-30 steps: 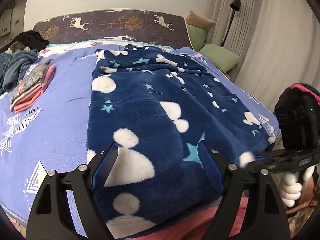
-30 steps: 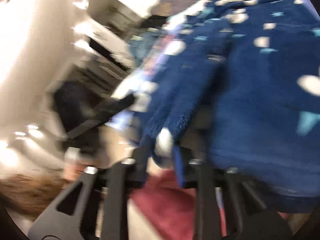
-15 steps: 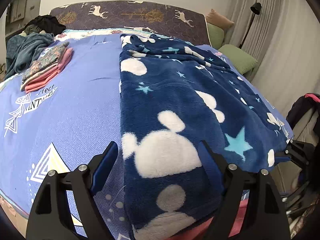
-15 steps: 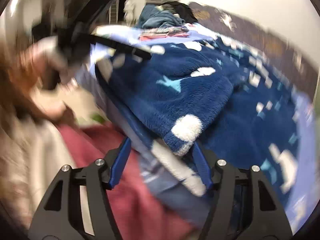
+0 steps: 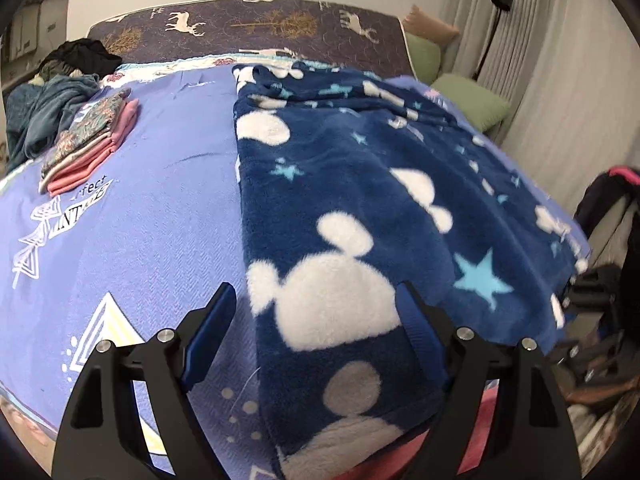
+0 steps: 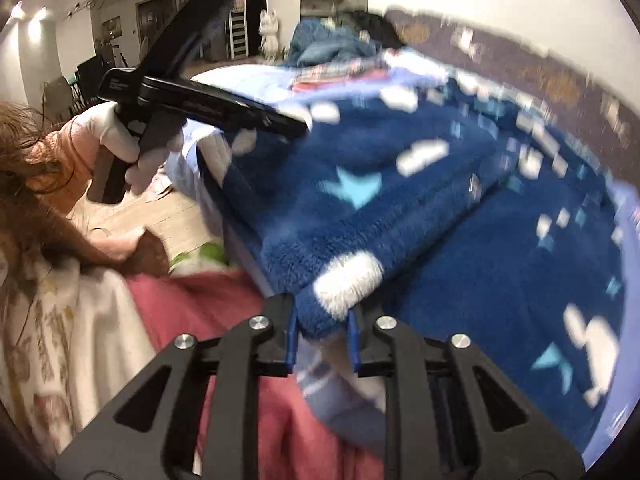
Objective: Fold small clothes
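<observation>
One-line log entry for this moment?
left gripper: open over fleece garment near edge | right gripper: shut on garment corner | bed: garment spread | folded stack: far left

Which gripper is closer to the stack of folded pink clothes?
Left. The left gripper hangs open at the bed's near edge, the folded pink clothes ahead. The right gripper pinches the blue fleece farther away.

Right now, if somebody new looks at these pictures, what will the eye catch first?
First, the blue fleece with white shapes and stars, spread over the right half of the bed. Next, the right tongs shut on a fleece corner at the near bed edge, while the left tongs are open over the other near corner. Then the folded stack at far left.
</observation>
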